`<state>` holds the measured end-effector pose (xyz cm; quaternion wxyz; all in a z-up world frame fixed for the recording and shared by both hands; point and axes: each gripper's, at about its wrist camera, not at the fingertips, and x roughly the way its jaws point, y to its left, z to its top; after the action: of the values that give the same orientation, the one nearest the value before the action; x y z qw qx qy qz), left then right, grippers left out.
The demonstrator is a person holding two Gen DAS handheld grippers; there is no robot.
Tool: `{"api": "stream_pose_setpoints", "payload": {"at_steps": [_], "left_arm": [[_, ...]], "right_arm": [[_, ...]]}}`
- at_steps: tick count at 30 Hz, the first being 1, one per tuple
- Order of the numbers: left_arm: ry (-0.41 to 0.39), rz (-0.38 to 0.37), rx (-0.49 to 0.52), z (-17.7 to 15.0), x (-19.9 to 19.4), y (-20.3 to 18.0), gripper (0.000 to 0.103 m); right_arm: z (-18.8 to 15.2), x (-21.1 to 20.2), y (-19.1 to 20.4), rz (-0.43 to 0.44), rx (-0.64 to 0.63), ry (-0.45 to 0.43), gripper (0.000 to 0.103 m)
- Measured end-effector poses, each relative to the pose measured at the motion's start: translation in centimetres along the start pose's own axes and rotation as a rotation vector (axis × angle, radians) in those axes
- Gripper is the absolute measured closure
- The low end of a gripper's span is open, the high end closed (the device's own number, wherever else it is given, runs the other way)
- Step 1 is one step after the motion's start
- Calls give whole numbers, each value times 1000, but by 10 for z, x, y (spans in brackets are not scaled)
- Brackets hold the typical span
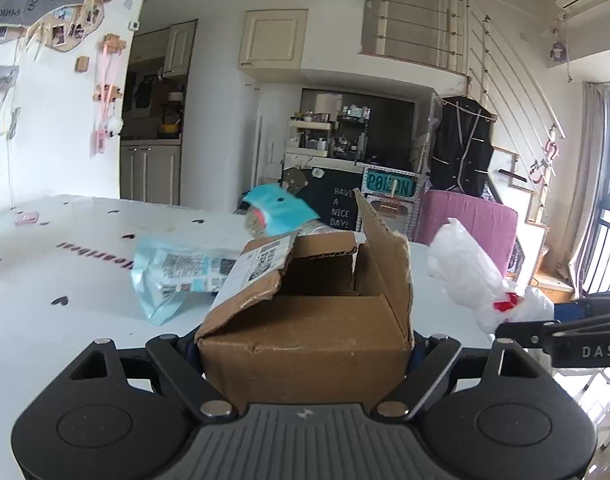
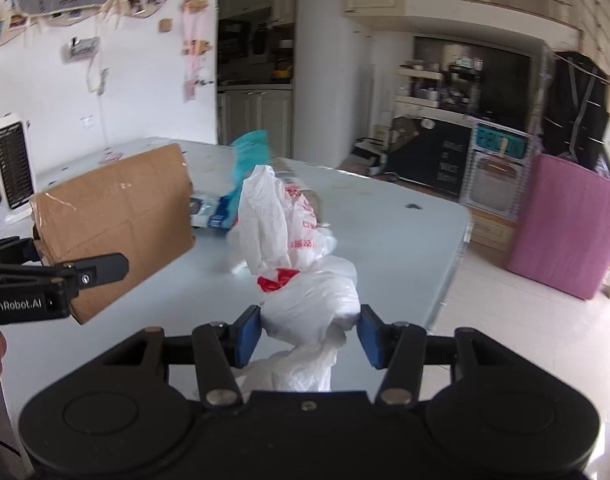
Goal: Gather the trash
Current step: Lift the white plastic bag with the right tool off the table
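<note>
Clamping the cardboard box (image 1: 305,344) between its pads, the left gripper (image 1: 305,354) is holding it above the white table (image 1: 65,340), while the right gripper (image 2: 309,334), just right of that box, is pinching a white plastic bag (image 2: 301,288).

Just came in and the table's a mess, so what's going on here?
A person is clearing trash with a two-finger tool in each hand. The left tool is clamped on an open cardboard box, held above the white table. The right tool grips a bunched white plastic bag beside the box. A pale blue foil pouch and a teal packet are further back, still to be collected.
</note>
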<state>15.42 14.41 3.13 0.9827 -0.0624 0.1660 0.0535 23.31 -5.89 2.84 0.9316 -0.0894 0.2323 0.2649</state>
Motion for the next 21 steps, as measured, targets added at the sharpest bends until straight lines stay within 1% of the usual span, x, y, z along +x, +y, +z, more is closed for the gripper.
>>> {"api": "stream_pose_setpoints", "payload": {"at_steps": [6,10,21], "left_arm": [[-4,-53,27,6,-9,-32,17],[3,-70,49,6,-11,-55,17],[35,-175,105,10,-5,-125,17]], "right_arm": [[-7,-34,-29,-50,61,-32,50],[-13,-56,-50,-89,88,-46,50],[-38,-111,-106,-241,174,-73,50]]}}
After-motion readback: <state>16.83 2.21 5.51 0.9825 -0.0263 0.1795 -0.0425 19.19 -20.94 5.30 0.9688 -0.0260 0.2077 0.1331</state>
